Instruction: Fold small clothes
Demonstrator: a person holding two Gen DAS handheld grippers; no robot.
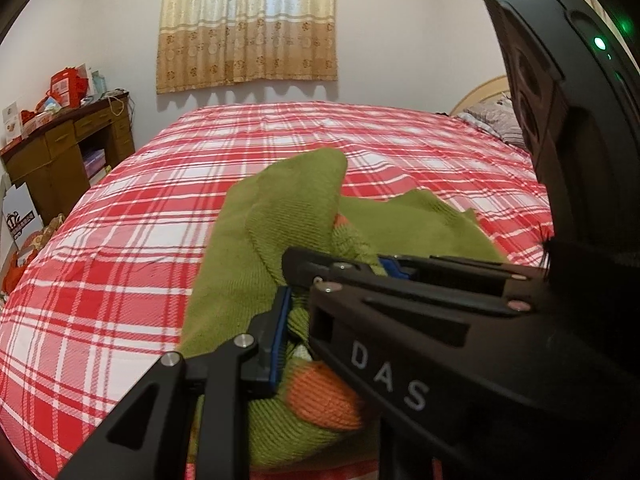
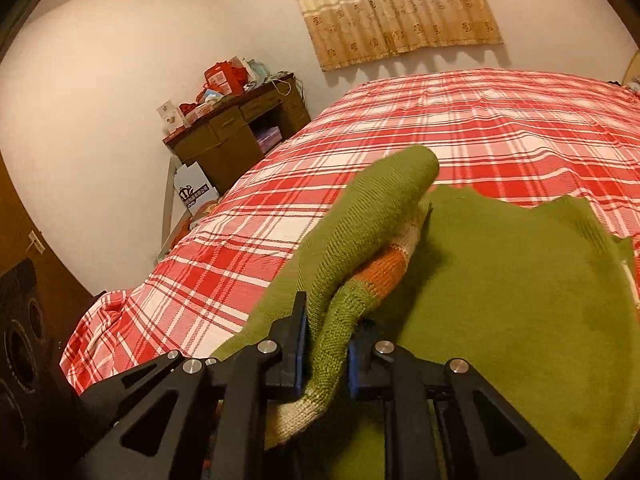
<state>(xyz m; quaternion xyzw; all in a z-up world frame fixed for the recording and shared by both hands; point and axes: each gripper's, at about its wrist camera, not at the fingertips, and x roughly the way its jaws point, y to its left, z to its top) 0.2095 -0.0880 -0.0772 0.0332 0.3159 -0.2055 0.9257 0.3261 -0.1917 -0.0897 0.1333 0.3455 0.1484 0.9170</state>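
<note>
A small green knit sweater [image 1: 280,216] with orange and cream cuff stripes lies on the red plaid bed [image 1: 120,264]. In the left wrist view my left gripper [image 1: 296,320] has its blue-padded left finger against the fabric, and the right gripper's body [image 1: 400,360] crosses in front and hides the other finger. In the right wrist view my right gripper [image 2: 326,344] is shut on the green sleeve [image 2: 360,248], which rises folded over the sweater body [image 2: 500,280].
A brown desk [image 1: 72,140] piled with red boxes stands at the far left beside the bed. A curtain [image 1: 248,20] hangs on the far wall. A pillow and headboard [image 1: 492,116] lie at the right. A black speaker [image 2: 24,340] sits low at the left.
</note>
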